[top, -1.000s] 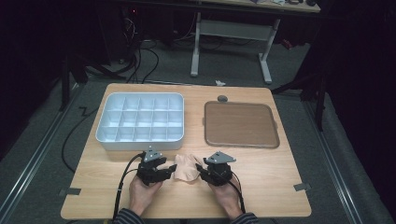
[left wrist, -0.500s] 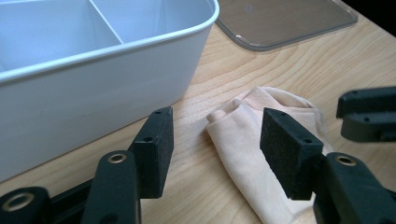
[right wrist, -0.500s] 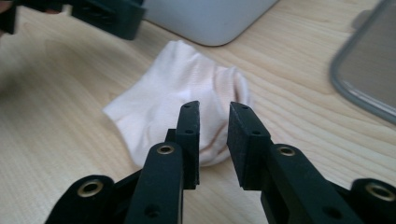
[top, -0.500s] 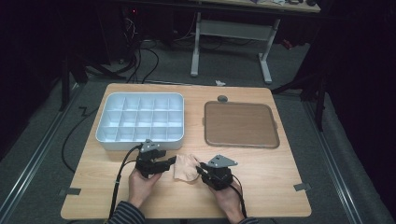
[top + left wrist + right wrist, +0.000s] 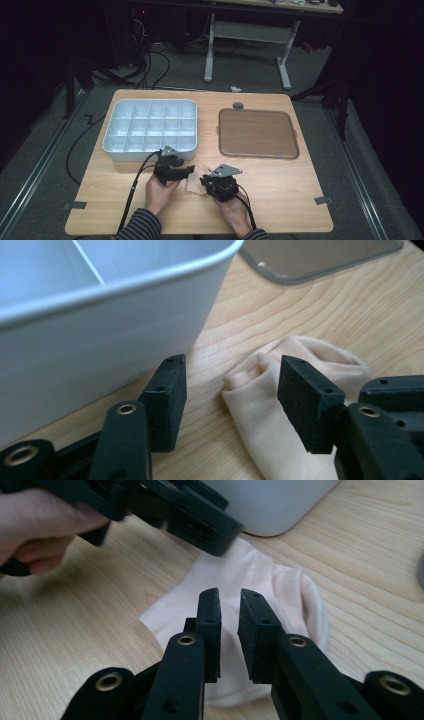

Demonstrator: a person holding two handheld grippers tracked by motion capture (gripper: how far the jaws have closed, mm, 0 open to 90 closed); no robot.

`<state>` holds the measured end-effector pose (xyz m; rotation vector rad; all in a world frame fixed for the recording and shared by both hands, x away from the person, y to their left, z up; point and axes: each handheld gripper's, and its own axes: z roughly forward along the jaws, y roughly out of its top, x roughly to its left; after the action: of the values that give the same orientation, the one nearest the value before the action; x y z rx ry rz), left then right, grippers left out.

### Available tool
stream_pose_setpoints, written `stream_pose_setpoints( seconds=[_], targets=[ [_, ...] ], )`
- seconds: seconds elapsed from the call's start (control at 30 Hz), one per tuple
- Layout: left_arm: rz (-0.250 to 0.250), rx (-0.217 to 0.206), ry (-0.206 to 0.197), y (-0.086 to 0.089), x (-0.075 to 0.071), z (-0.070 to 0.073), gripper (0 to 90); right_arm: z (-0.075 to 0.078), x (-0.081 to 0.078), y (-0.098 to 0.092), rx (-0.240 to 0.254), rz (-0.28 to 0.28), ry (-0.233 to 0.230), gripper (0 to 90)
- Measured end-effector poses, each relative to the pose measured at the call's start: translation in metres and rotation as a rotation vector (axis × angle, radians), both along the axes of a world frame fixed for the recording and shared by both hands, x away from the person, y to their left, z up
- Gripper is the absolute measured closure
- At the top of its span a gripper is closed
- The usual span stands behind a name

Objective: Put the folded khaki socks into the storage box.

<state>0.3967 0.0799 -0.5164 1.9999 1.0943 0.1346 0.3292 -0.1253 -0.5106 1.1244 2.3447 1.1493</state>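
- Pale peach fabric, a small sock, lies flat on the wooden table between the two grippers, just in front of the white compartment tray
- Left gripper sits at the sock's left edge, its jaws standing wide apart; in the left gripper view the bunched end of the sock lies between the two black pads, and neither pad presses on it
- One pad is close to the tray's white wall, the other pad hangs over the cloth
- Right gripper comes at the sock from the other side; its jaws have just been closing and now stand with only a narrow slit between them
- In the right gripper view that slit shows sock beyond it, and whether any cloth is caught between the pads I cannot tell
- The left gripper and the hand holding it loom at the top of that same view, right over the sock's far edge
- Brown flat tray lies well apart on the right half of the table, with a small dark round thing just behind it
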Motion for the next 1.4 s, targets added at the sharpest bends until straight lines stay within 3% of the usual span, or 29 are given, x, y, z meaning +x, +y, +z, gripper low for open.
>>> stream_pose_setpoints(
  seconds=[0.33,0.6,0.83,1.0,1.17,1.4],
  targets=[
    [-0.005,0.012,0.037,-0.002,0.004,-0.009,55.0,-0.011,0.005,0.011,-0.041,0.017,0.026,82.5],
    [-0.021,0.019,0.040,0.000,0.004,-0.010,65.9,-0.014,0.005,0.011,-0.046,0.027,0.030,83.8],
    [-0.039,-0.016,0.060,0.001,0.003,-0.013,75.9,-0.015,0.002,0.012,-0.053,0.040,0.024,84.7],
    [-0.045,-0.075,0.087,0.005,0.001,-0.016,82.7,-0.015,-0.003,0.010,-0.063,0.051,0.027,84.8],
    [-0.058,-0.078,0.085,0.005,-0.001,-0.015,84.5,-0.012,-0.007,0.008,-0.043,0.052,0.011,84.5],
    [-0.064,-0.098,0.078,0.007,-0.003,-0.010,85.0,-0.002,-0.002,0.003,0.008,0.007,-0.012,85.7]
  ],
)
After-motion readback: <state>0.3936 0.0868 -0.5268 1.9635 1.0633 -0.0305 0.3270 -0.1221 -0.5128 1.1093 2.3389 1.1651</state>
